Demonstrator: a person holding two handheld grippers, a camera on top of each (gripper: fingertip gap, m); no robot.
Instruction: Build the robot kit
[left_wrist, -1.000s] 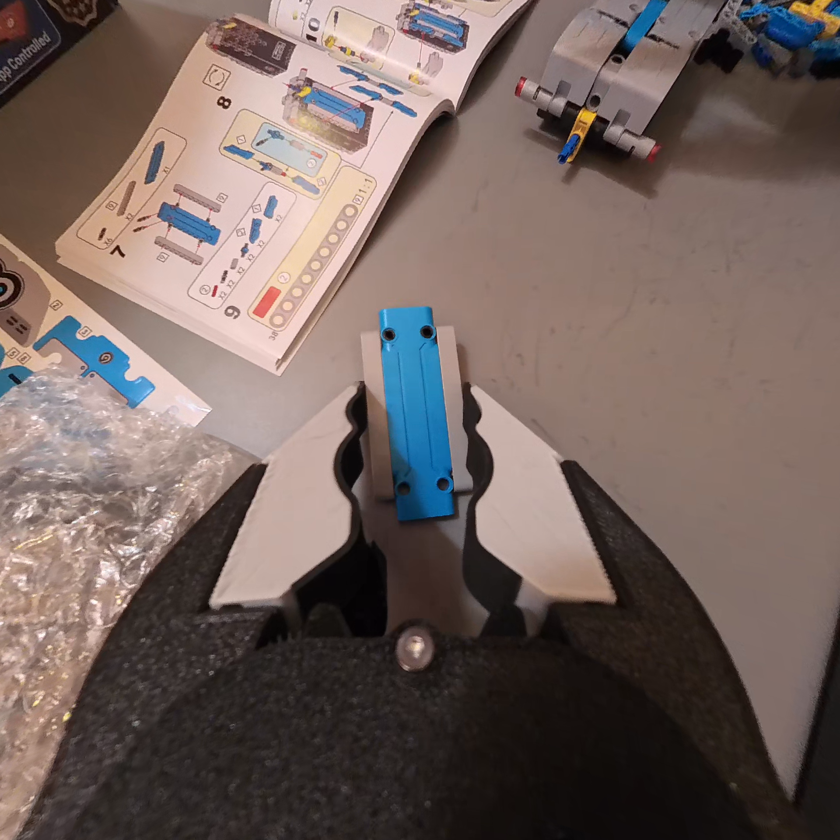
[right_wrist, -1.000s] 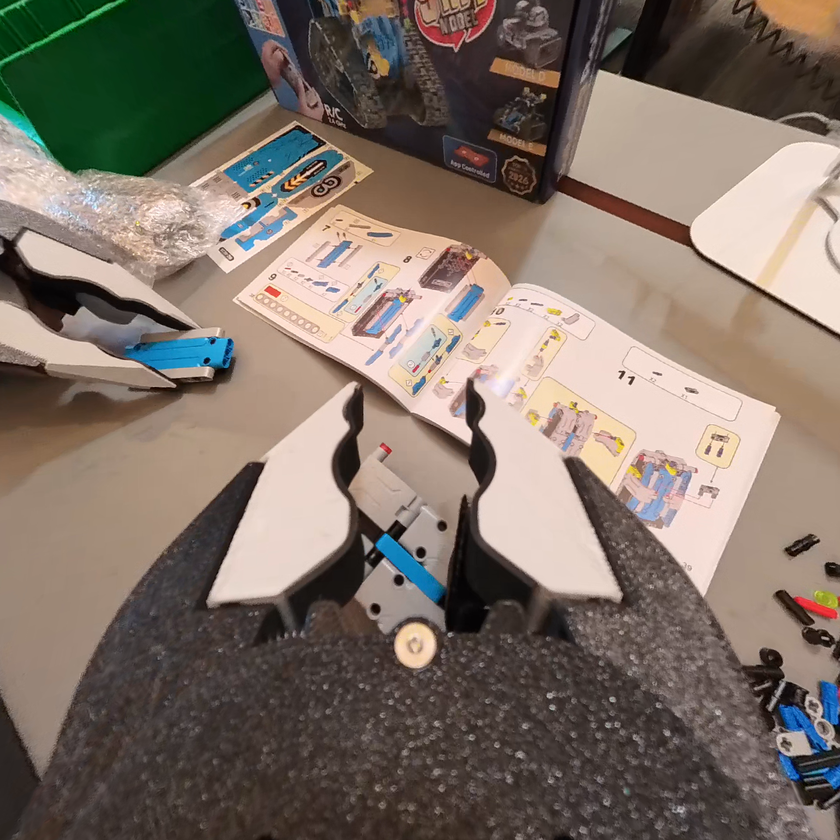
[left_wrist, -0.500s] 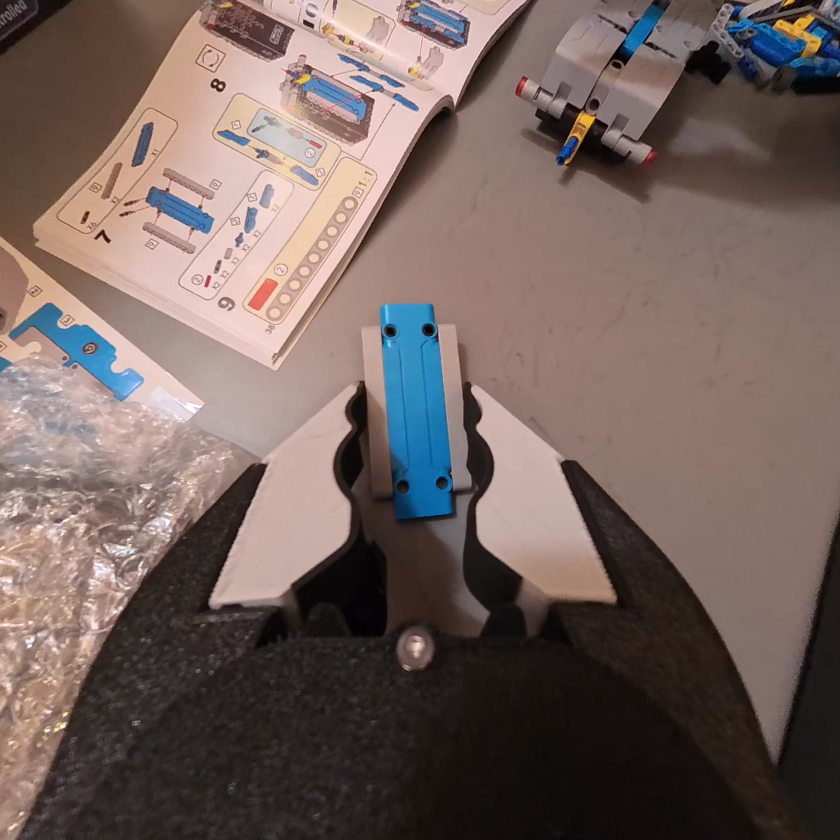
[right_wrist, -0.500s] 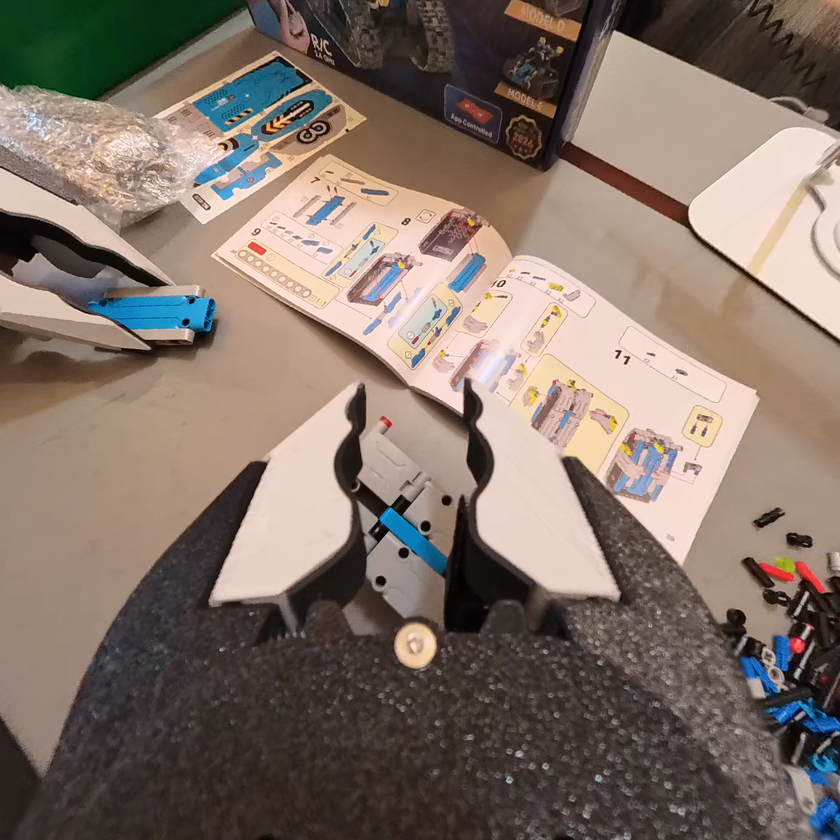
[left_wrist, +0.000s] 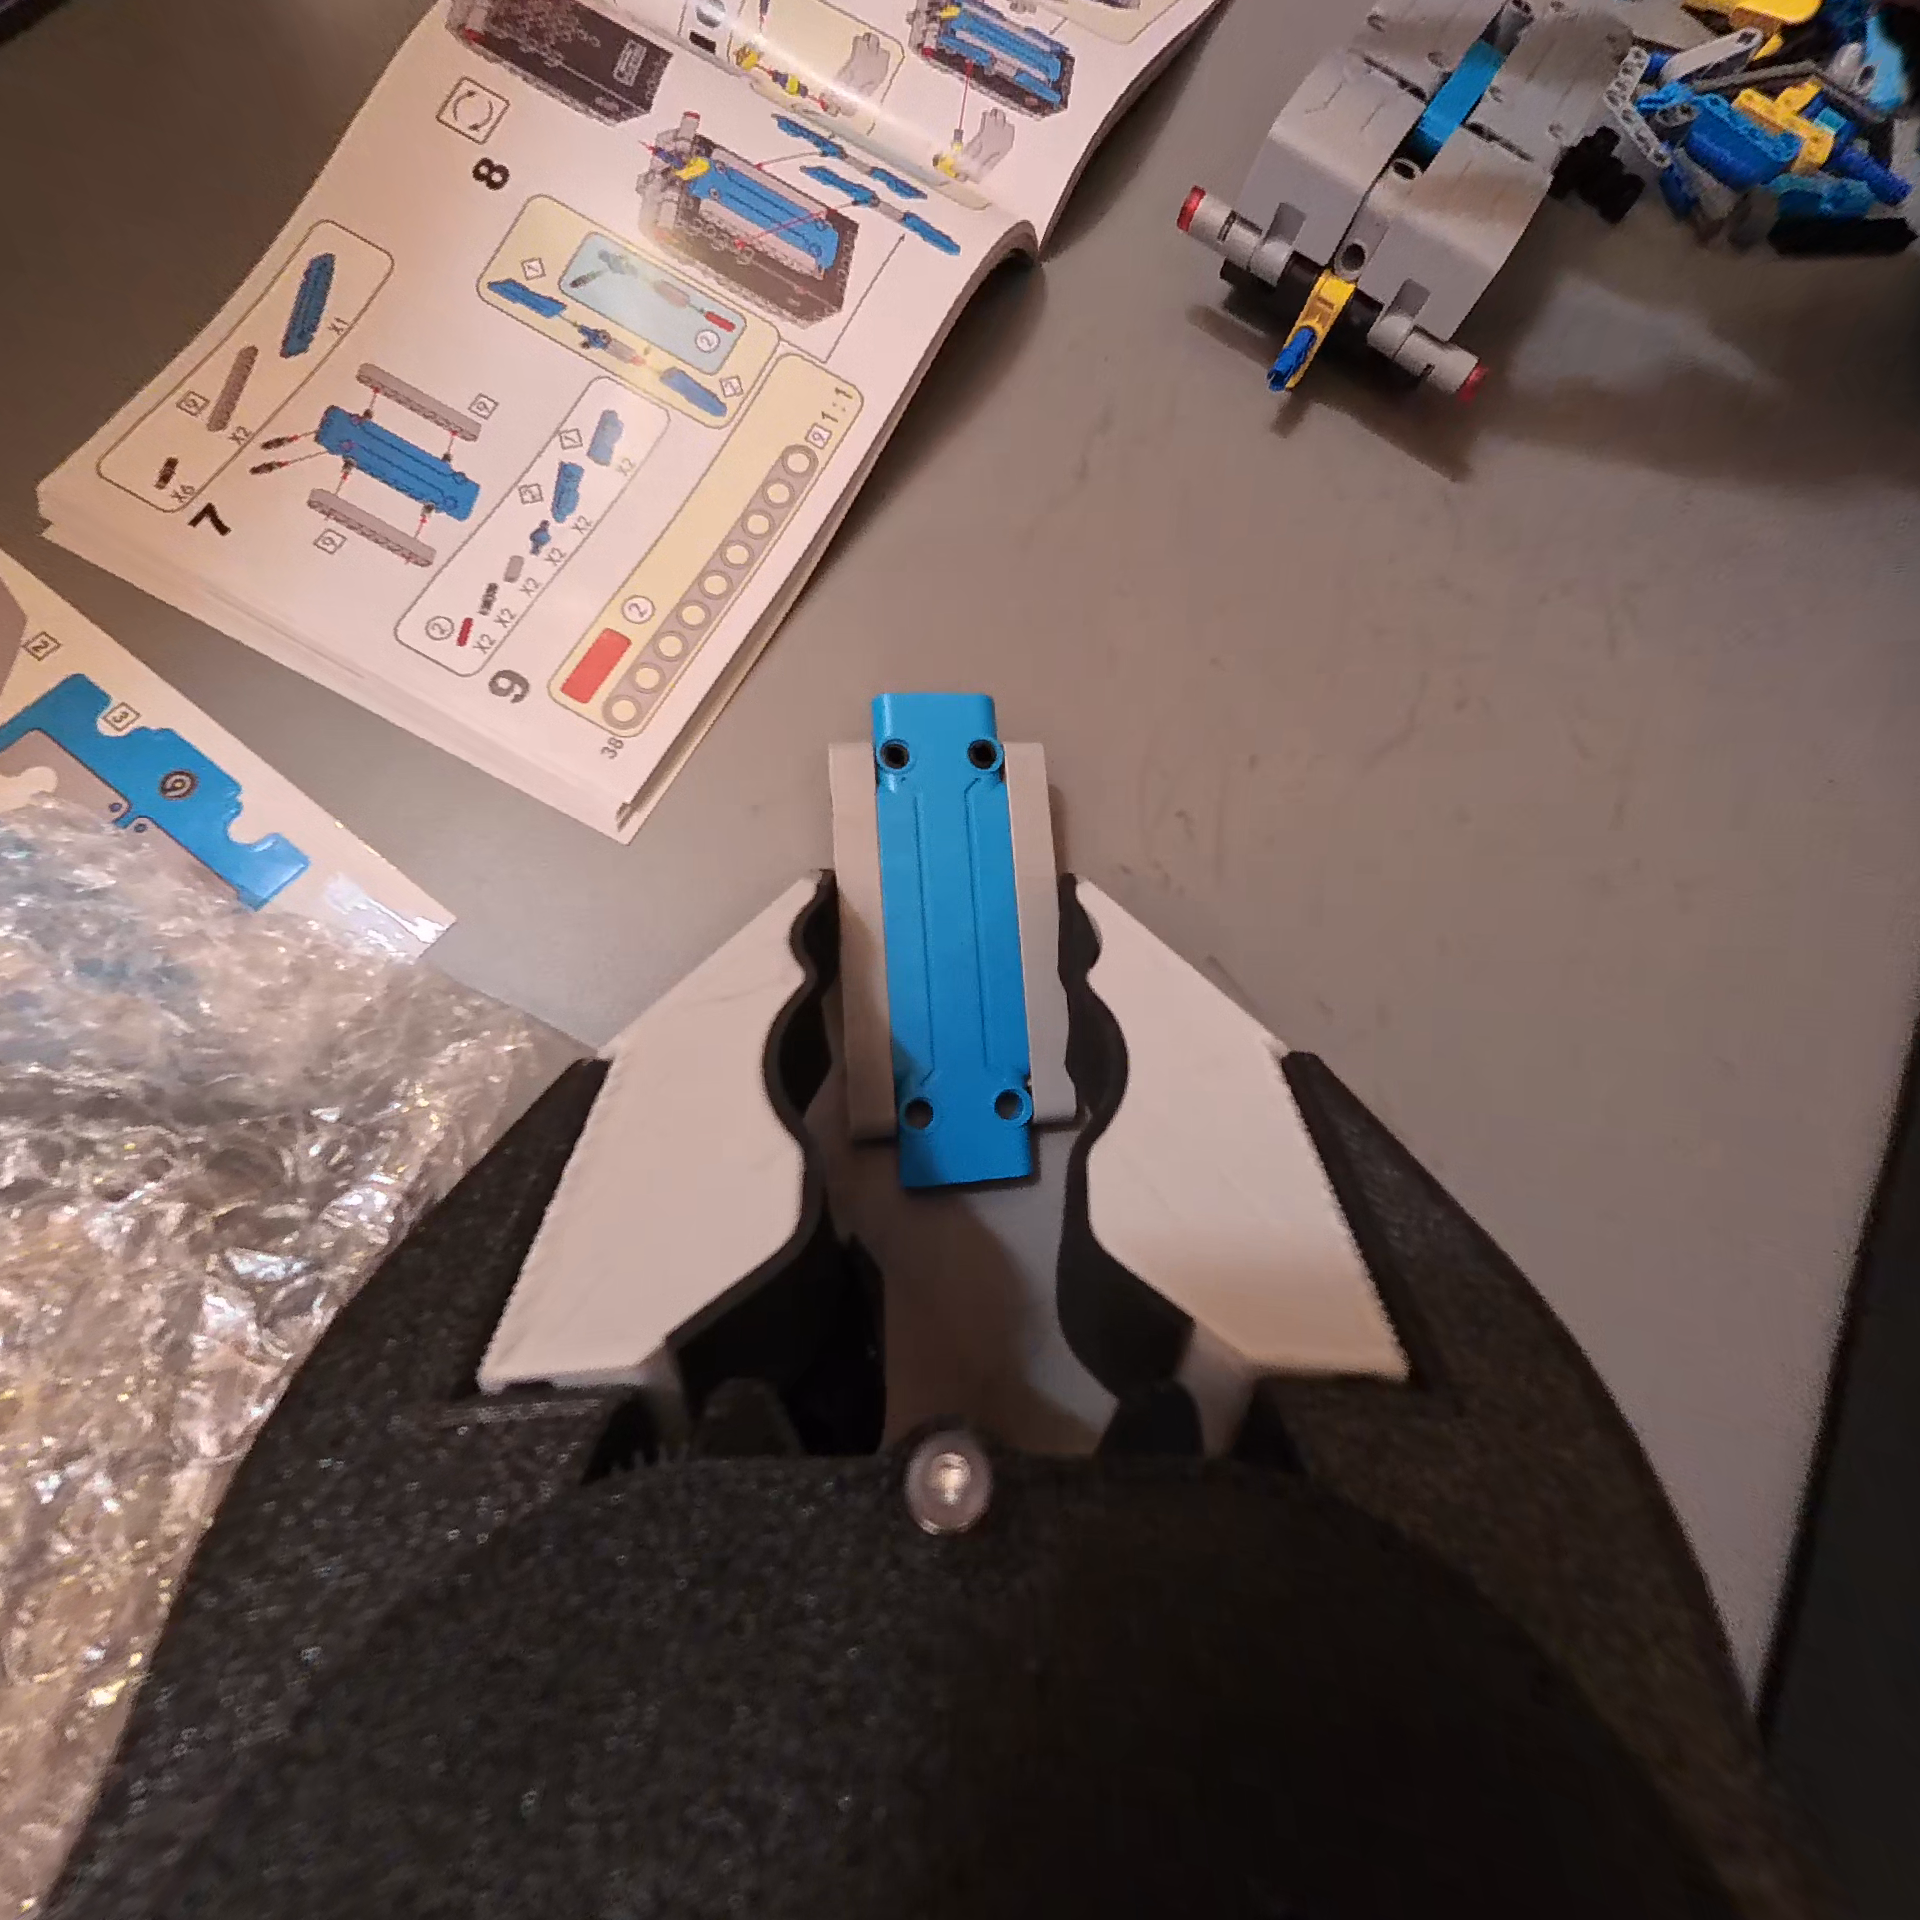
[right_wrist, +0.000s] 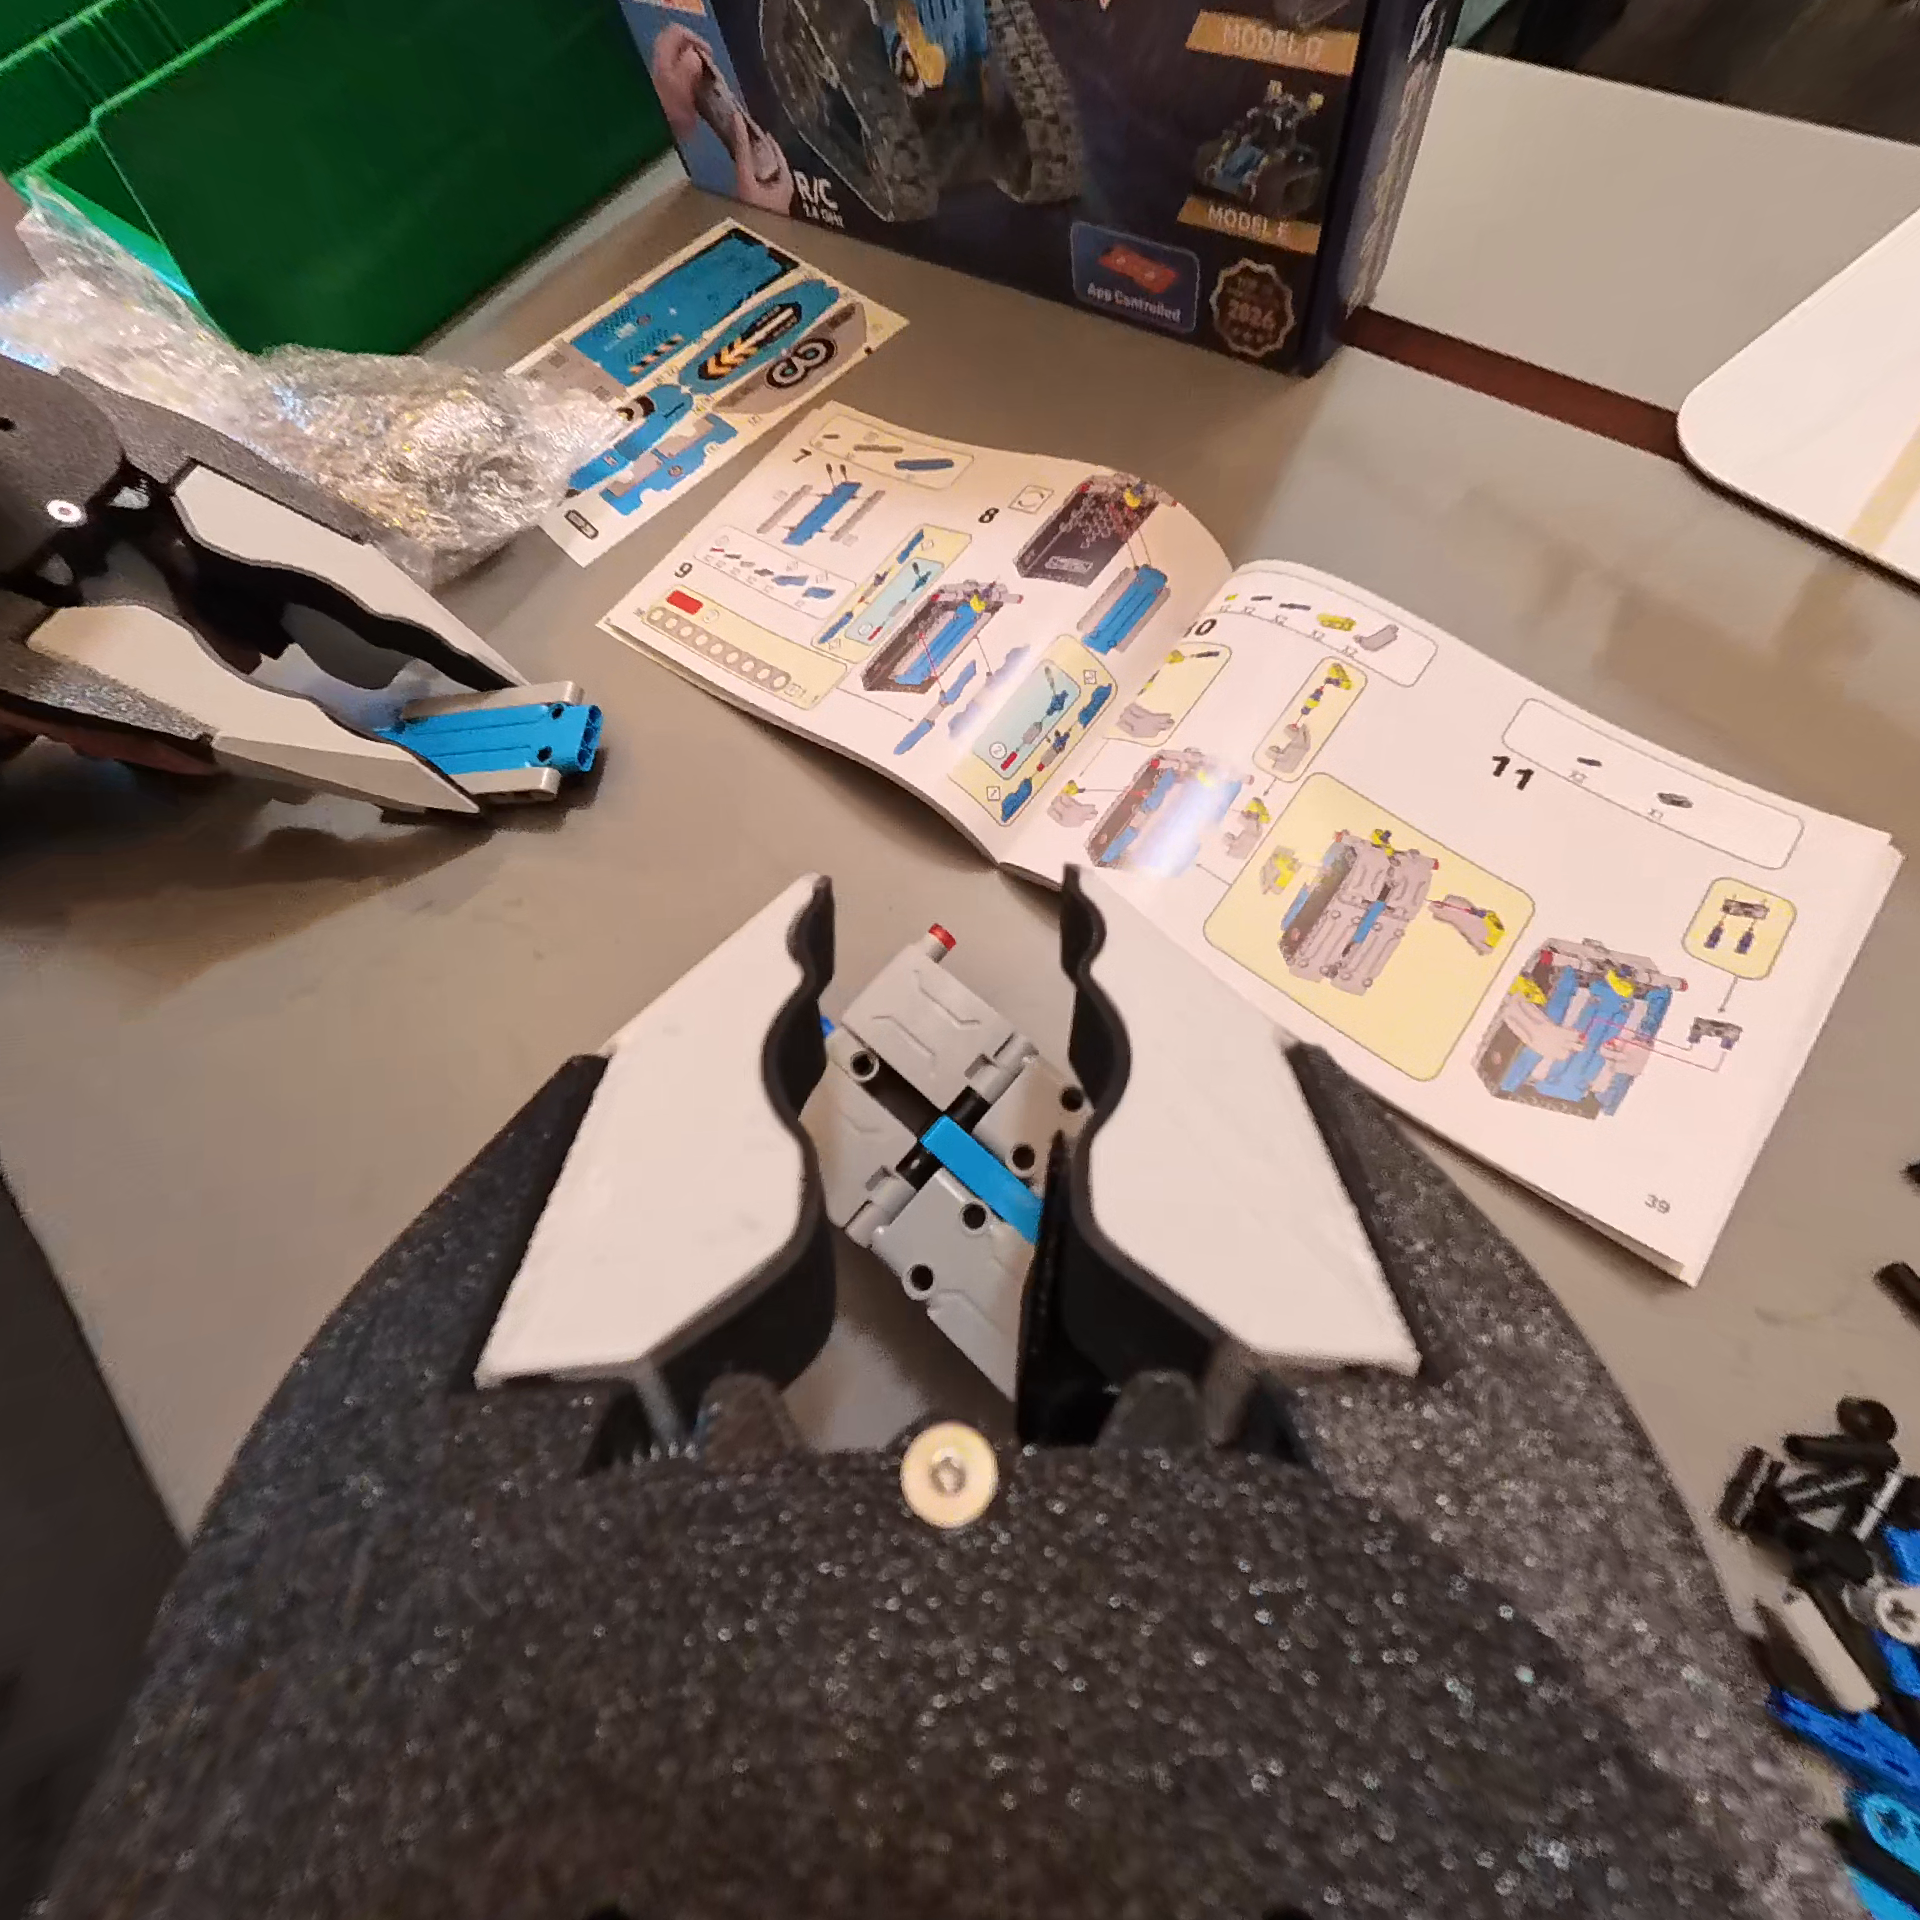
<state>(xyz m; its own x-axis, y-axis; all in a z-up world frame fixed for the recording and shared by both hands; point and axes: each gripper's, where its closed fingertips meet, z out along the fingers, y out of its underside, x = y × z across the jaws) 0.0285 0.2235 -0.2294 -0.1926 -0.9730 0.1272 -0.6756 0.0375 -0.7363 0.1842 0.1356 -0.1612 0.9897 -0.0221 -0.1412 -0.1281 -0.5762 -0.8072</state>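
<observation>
My left gripper (left_wrist: 945, 883) is shut on a flat blue panel with a grey beam on each side (left_wrist: 951, 935). The piece sticks out past the fingertips, low over the grey table (left_wrist: 1351, 831). It also shows at the left of the right wrist view (right_wrist: 499, 738), held by the left gripper (right_wrist: 488, 769). My right gripper (right_wrist: 945, 883) is shut on a grey block assembly (right_wrist: 935, 1039) with a blue strip and a red-tipped axle. The same assembly shows at the top right of the left wrist view (left_wrist: 1382, 208), lifted off the table, with a yellow and blue pin in front.
An open instruction booklet (right_wrist: 1247, 779) lies between the grippers, also in the left wrist view (left_wrist: 520, 364). A sticker sheet (right_wrist: 707, 384), bubble wrap (right_wrist: 364, 436), a green bin (right_wrist: 312, 156) and the kit box (right_wrist: 1039, 156) stand behind. Loose small parts (right_wrist: 1849, 1558) lie at the right. My right fingertips sit around 20 cm from my left ones.
Both grippers keep their hold. The right wrist view has shifted over the booklet, and the left gripper with its blue piece now shows a little closer to the right gripper.
</observation>
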